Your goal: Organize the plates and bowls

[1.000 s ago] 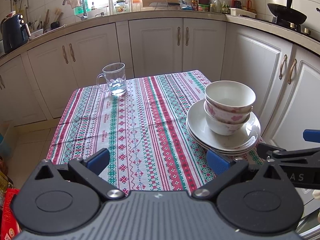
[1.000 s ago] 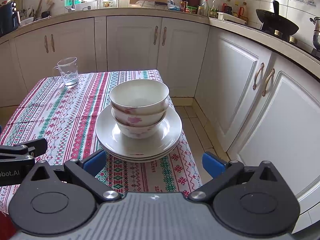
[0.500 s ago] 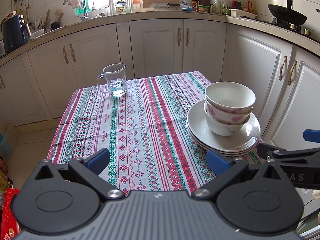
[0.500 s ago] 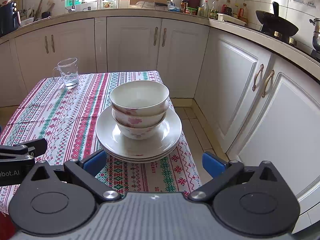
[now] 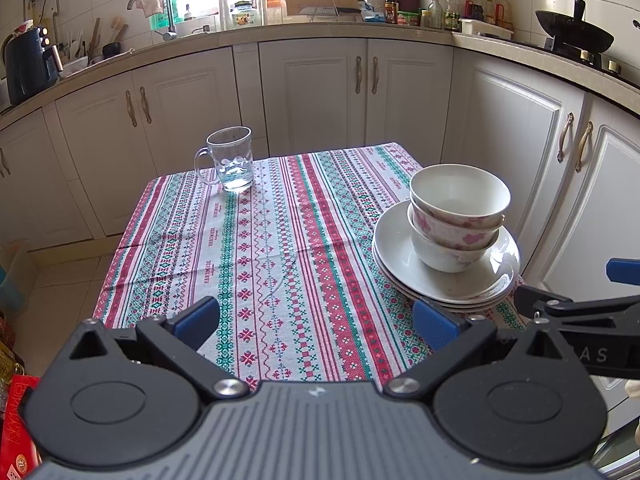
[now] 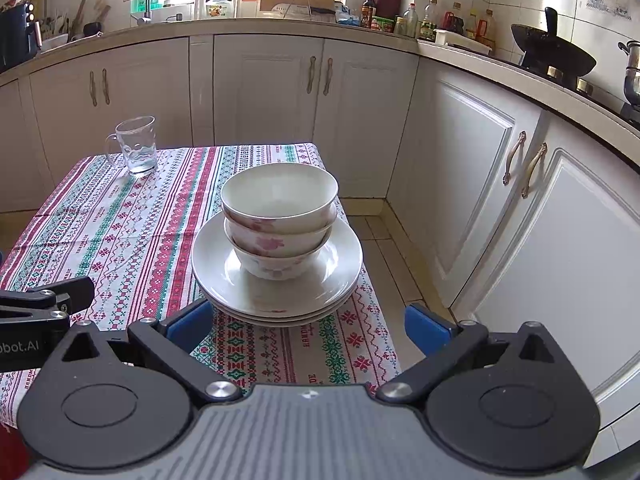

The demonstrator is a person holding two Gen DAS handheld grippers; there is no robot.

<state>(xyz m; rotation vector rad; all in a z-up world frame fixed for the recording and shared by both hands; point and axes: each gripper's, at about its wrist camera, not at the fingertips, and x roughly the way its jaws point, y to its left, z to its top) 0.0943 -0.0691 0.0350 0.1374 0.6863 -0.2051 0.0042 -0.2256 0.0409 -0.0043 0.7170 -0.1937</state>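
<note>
Two or three white bowls [image 5: 460,208] [image 6: 280,208] with pink flowers are nested on a stack of white plates [image 5: 396,256] [image 6: 216,276] near the right edge of the striped tablecloth. My left gripper [image 5: 316,322] is open over the near edge of the cloth, with the plates just to the right of its right finger. My right gripper [image 6: 308,328] is open too, held just in front of the plate stack with nothing between its blue pads. Each gripper shows at the edge of the other's view.
A glass mug [image 5: 230,160] [image 6: 136,146] with a little water stands at the far left of the table [image 5: 280,240]. White cabinets [image 6: 500,200] and a counter wrap around behind and to the right. A strip of floor [image 6: 384,248] separates table and cabinets.
Both grippers have drifted back very slightly, so the dishes look a little lower in view. Nothing on the table has moved.
</note>
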